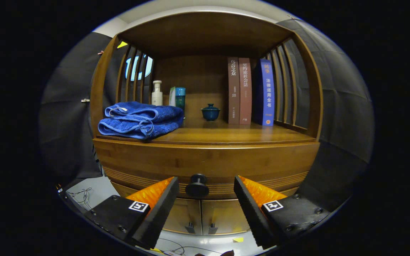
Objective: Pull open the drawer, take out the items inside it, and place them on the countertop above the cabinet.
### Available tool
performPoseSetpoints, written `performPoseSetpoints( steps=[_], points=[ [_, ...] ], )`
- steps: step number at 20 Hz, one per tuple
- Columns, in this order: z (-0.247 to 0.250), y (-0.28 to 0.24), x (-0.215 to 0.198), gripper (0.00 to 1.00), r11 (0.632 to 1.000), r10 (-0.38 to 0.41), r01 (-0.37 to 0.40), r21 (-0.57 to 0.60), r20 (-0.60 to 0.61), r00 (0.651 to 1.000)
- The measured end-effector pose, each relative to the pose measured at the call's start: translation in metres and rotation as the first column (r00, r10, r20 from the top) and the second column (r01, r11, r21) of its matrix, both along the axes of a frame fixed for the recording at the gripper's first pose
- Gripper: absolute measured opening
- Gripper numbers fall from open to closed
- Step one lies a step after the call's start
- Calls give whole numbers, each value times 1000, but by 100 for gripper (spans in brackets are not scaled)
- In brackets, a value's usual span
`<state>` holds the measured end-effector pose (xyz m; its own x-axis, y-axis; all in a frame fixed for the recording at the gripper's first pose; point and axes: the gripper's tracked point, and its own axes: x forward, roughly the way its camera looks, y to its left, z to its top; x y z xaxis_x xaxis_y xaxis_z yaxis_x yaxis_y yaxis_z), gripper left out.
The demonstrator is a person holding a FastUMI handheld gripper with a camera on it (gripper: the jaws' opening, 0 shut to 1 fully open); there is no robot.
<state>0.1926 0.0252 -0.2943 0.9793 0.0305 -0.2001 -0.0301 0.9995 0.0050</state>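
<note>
You faced the wooden cabinet [205,160] square on, its open shelf bay above and the tabletop [233,135] running across the middle, the spot where the items were meant to end up. Below that sat the drawer [247,165], flush with the cabinet front and by my reading not yet pulled out, with two small doors [201,217] under it.

On the tabletop a folded blue towel [139,122] lay at the front, off toward the slatted side. Three books [249,91] stood upright against the back near the other side. Between them, well back, were a white pump bottle [157,93], a teal cup [180,97] just beside it, and a small lidded teal bowl [210,112] standing apart.

Your tongs [205,199] were spread wide, holding nothing. The dark round drawer knob [197,185] sat right in the gap between the fingers, a touch nearer one of them, with neither pressing on it.

So you were at the opening step, lined up on the knob. What the drawer held was hidden. Next, I'd say, you needed to ease forward until the knob was well between the fingers, close on it firmly, and draw straight back so the drawer slid without binding. A slip off that rounded knob looked the main risk.
</note>
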Motion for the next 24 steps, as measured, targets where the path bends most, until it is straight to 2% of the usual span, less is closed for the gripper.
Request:
performPoseSetpoints(
  steps=[2,4,6,7,8,10,11,15,24],
  points=[
    [-12,1,11,98,1000,-13,14,16,-25,1000],
    [-19,7,19,75,999,-2,4,54,-36,999],
    [-30,8,24,53,999,-4,6,37,-59,998],
    [-27,7,22,52,1000,-5,7,20,-61,998],
    [-26,7,24,48,1000,-7,8,18,-58,998],
    [-23,8,21,39,997,-2,6,73,-50,999],
    [-27,8,25,30,996,1,4,85,-58,998],
    [-27,7,10,30,999,0,3,43,-55,998],
    [-26,4,-66,30,998,6,-2,59,-68,998]
  ],
)
